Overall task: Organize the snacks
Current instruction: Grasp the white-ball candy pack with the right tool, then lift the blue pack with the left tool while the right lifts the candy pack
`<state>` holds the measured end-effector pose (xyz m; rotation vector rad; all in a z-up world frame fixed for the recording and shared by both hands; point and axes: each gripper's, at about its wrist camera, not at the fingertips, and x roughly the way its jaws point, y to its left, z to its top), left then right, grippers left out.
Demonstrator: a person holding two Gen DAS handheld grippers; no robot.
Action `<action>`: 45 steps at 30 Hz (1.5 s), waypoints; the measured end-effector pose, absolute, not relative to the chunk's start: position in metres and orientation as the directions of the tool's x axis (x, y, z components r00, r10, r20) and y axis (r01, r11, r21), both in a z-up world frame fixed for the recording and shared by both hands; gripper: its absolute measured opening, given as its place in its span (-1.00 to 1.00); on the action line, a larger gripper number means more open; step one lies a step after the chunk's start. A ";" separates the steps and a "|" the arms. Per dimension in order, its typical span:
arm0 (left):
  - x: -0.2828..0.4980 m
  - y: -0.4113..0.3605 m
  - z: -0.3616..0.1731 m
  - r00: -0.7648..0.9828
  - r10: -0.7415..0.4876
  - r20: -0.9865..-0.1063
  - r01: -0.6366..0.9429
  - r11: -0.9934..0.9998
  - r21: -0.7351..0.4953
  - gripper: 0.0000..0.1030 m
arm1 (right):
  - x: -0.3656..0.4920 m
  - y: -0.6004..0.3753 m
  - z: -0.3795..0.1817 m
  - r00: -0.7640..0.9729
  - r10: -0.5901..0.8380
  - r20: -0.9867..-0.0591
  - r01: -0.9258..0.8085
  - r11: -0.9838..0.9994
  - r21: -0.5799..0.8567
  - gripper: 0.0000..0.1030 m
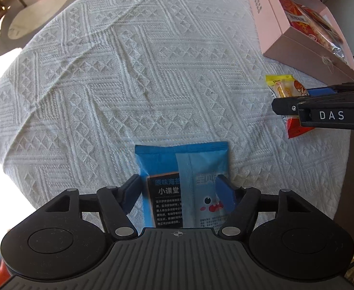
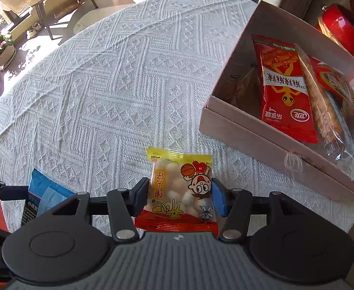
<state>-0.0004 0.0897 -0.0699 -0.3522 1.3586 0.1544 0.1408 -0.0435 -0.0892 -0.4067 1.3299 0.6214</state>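
The blue packet [image 1: 184,181] is a flat foil pouch, dark blue along its top seam and left side, with a paler blue flap down the middle, a black panel of white print, and a cartoon face with a red mouth. It lies on the white knitted tablecloth [image 1: 128,84], lengthwise between the fingers of the left gripper [image 1: 179,191]. The jaws stand about half closed; the left pad sits against the packet's left edge and the blue right pad overlaps its right edge, so the gripper has hold of it by the sides.

The yellow packet [image 2: 180,191] is a clear-fronted bag of small white balls, yellow at the far end and red at the near end, printed with a cartoon child and a basketball. It lies on the same cloth, squarely between the fingers of the right gripper [image 2: 180,195]. Those jaws are likewise about half closed, each pad pressed to one side edge of the bag.

The two packets lie near each other, not touching. Beyond the yellow packet, to its right, stands an open pink box [image 2: 273,145] already holding red packets [image 2: 283,91] and a clear-wrapped snack [image 2: 326,116].
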 end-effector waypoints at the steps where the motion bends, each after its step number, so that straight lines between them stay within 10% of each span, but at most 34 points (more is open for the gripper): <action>1: -0.004 0.089 -0.065 0.223 -0.102 -0.969 -0.310 0.935 -0.170 -0.11 | 0.139 -0.052 -0.087 0.113 0.183 -0.977 -0.621 0.780 0.074 0.05; 6: -0.009 0.078 -0.051 0.224 -0.113 -0.968 -0.278 0.945 -0.175 -0.67 | 0.135 -0.085 -0.073 0.111 0.165 -0.980 -0.577 0.813 0.071 0.04; 23: 0.004 -0.014 -0.066 0.200 0.028 -0.979 -0.088 0.996 0.010 -0.43 | 0.143 -0.108 -0.102 0.138 0.149 -0.979 -0.560 0.827 0.047 0.23; 30: 0.010 -0.011 -0.073 0.192 -0.058 -0.980 -0.137 0.987 -0.086 0.18 | 0.143 -0.104 -0.107 0.141 0.156 -0.978 -0.595 0.803 0.042 0.56; 45: -0.011 0.014 -0.053 0.222 0.036 -0.974 -0.190 0.982 -0.007 0.01 | 0.137 -0.102 -0.113 0.155 0.169 -0.973 -0.613 0.789 0.039 0.70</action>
